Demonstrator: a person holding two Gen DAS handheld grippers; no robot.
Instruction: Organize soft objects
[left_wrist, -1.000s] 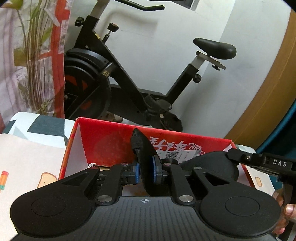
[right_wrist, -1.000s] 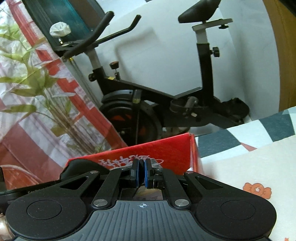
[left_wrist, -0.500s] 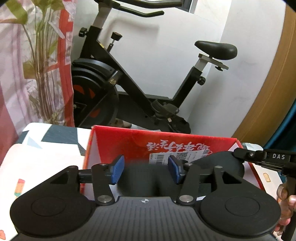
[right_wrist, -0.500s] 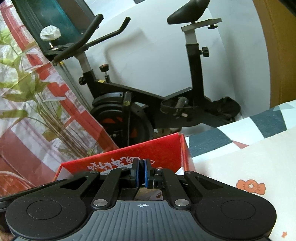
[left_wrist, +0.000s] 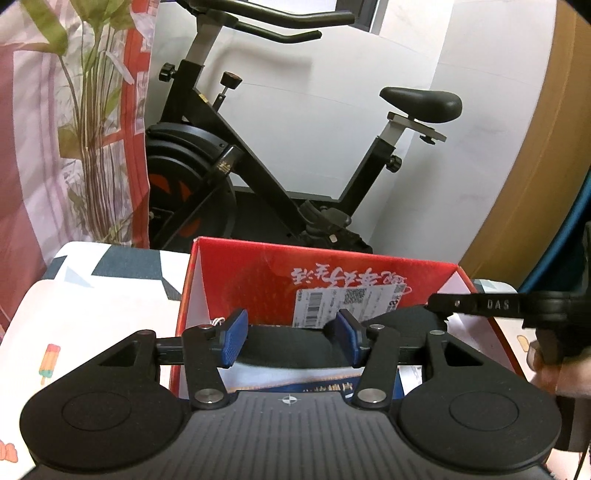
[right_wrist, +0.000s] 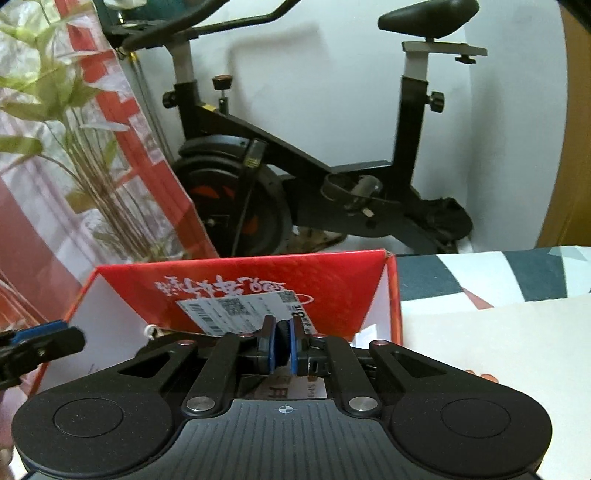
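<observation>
While the left tool (left_wrist: 291, 341) hangs released over the red box (left_wrist: 258, 273), a black soft item (left_wrist: 288, 349) lies inside; right tool (right_wrist: 280, 349) pinches its edge (right_wrist: 283, 341). Partly done, I'd judge.
</observation>
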